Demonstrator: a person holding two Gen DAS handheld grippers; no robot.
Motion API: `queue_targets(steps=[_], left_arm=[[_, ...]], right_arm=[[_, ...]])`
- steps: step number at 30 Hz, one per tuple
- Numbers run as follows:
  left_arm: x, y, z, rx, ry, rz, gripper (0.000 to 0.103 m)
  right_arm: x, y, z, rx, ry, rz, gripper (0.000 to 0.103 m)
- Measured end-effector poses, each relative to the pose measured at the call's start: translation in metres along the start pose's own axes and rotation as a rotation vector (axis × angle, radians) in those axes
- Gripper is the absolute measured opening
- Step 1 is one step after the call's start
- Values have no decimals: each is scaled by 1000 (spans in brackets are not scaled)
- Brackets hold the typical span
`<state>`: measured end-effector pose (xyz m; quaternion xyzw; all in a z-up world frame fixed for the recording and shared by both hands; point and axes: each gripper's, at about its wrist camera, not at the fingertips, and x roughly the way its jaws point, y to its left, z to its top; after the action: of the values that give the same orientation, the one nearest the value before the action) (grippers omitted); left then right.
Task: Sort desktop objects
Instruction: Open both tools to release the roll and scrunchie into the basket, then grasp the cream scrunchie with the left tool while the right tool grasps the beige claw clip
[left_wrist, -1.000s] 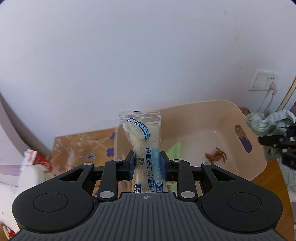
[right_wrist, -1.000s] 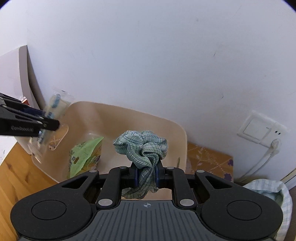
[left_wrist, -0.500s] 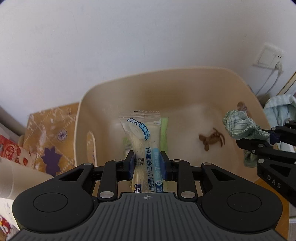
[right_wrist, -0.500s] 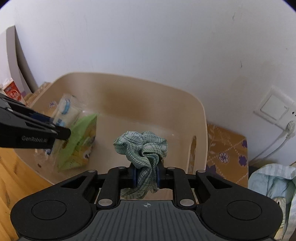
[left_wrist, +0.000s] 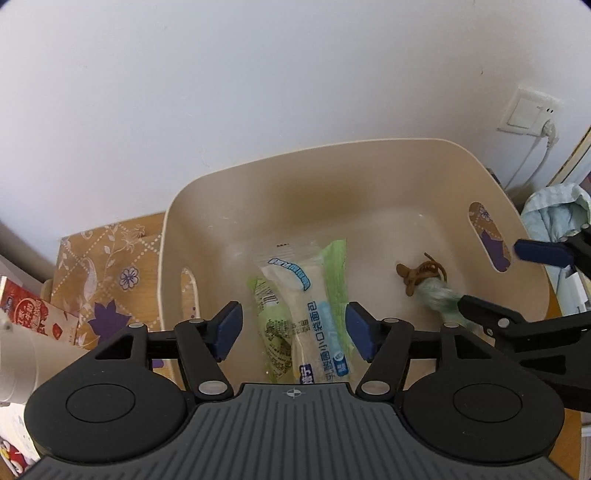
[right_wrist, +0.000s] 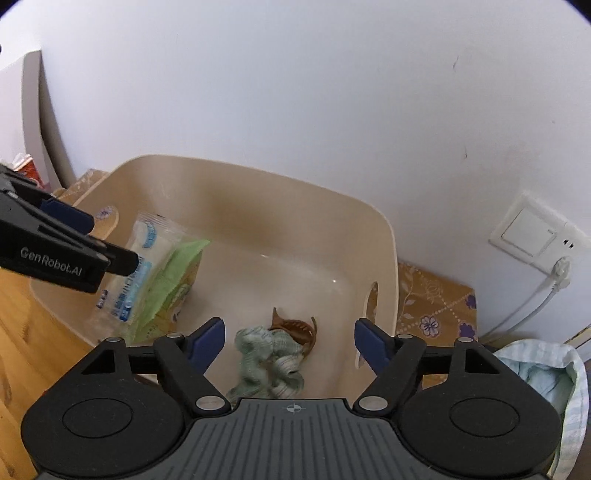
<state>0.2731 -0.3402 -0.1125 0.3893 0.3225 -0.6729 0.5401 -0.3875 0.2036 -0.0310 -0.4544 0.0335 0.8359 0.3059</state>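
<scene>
Beige plastic bin (left_wrist: 369, 173) with cut-out handles fills the middle of both wrist views, standing against a white wall (left_wrist: 258, 74). Inside it, at the left of the bin floor, a clear bread packet (left_wrist: 310, 306) with blue print lies on top of a green snack pouch (left_wrist: 334, 273); in the right wrist view the same pair sits at centre left, the bread packet (right_wrist: 144, 251) leaning over the green snack pouch (right_wrist: 173, 273). Toward the right of the bin floor a crumpled green checked cloth (right_wrist: 266, 354) lies touching a brown hair claw clip (right_wrist: 295, 328); in the left view the clip (left_wrist: 419, 275) shows clearly and the cloth is a blurred pale green patch (left_wrist: 439, 295) just beside it.

Wooden worktop (right_wrist: 22, 332) carries the bin, with a patterned tan mat (left_wrist: 107, 266) beside it at the left. A white wall socket (right_wrist: 535, 236) with a plugged cable sits at the right, a pale bundled fabric (right_wrist: 539, 369) below it, and a red printed carton (left_wrist: 26, 314) at the far left edge.

Left gripper (left_wrist: 293, 330) hangs over the packets with its blue pads spread wide and nothing between them. Right gripper (right_wrist: 290, 345) is likewise spread apart above the cloth, not touching it.
</scene>
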Motion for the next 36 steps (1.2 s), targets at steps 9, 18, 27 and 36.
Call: queue_targets(steps=[9, 18, 27, 36], left_arm=[[-39, 11, -11, 32, -68, -1, 68], [-73, 29, -44, 37, -103, 4, 68], [-83, 35, -94, 138, -64, -32, 68], [-57, 36, -140, 226, 49, -58, 68]], right_arm=[[-41, 1, -14, 8, -55, -9, 95], [-82, -17, -52, 142, -69, -33, 103], [-91, -25, -112, 253, 23, -40, 103], [-83, -8, -152, 308, 102, -25, 103]])
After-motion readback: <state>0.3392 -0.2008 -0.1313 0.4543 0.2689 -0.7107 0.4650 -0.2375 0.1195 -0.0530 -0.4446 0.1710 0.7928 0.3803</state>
